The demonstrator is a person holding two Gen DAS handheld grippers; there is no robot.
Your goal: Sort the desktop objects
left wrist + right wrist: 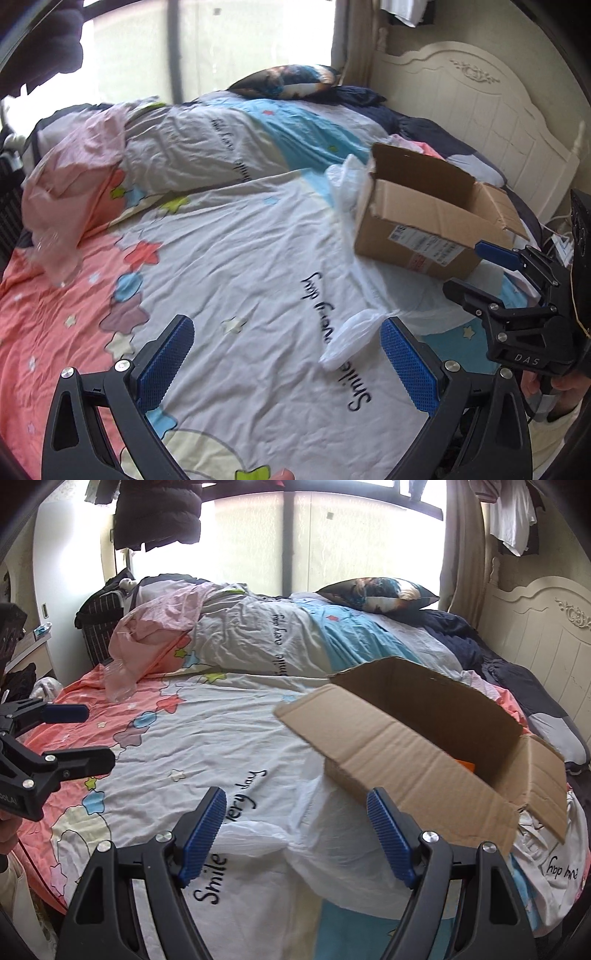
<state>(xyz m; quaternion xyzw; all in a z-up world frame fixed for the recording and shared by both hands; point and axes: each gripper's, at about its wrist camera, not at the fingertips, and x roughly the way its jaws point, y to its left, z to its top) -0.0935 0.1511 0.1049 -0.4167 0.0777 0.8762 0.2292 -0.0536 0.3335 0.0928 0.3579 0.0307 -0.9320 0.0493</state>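
An open cardboard box [413,221] [406,749] sits on the bed, its flaps up, with something orange [466,764] showing inside. Under and in front of it lies a white plastic bag [351,343] [317,853]. My right gripper [297,834] is open, its blue pads [205,834] on either side of the bag's bunched end and not touching it; it also shows at the right of the left wrist view as the right gripper [474,271]. My left gripper [288,363] is open over the bare quilt, left of the bag, and appears again as the left gripper [86,738].
A patterned quilt [229,236] covers the bed. A pink garment [155,638] and a clear plastic container [118,686] lie at the far left. A pillow [380,594] and a white headboard [546,635] stand at the far right. Windows are behind.
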